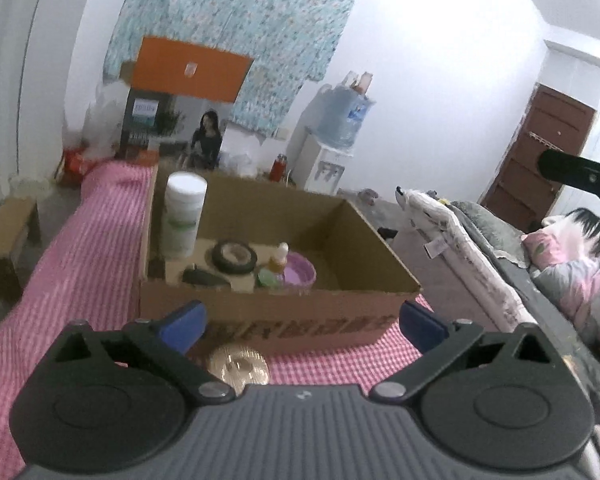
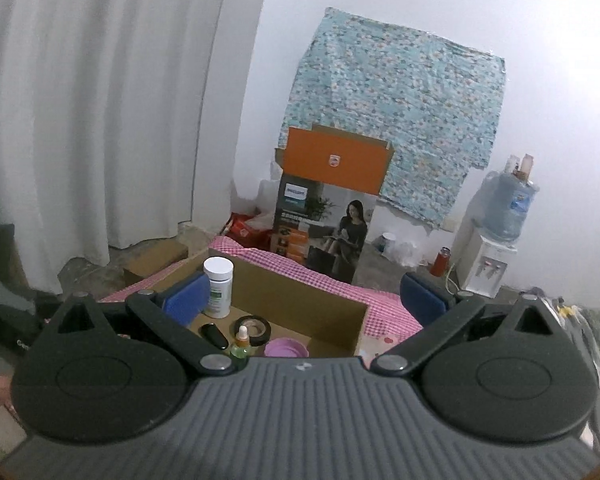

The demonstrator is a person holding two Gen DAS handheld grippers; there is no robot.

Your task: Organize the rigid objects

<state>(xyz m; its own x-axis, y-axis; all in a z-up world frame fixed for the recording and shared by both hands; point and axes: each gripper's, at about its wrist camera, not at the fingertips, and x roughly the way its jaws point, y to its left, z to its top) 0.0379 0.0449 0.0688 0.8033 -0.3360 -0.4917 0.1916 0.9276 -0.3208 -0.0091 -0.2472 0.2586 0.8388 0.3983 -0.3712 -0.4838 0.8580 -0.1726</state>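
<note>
Gold coin (image 1: pixel 238 365) flat on bench, near side of cardboard box (image 1: pixel 276 312), just below left tool (image 1: pixel 302 318); left nearer. Both tools released, right tool (image 2: pixel 304 300) empty.

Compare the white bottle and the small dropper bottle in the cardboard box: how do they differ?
The white bottle is far taller and wider than the dropper bottle. The white bottle has a flat white cap and green label; the dropper bottle has a narrow white tip over an orange neck. The white bottle stands at the box's back left corner; the dropper bottle stands mid-box beside the purple bowl. Both stand upright inside the cardboard box.
</note>
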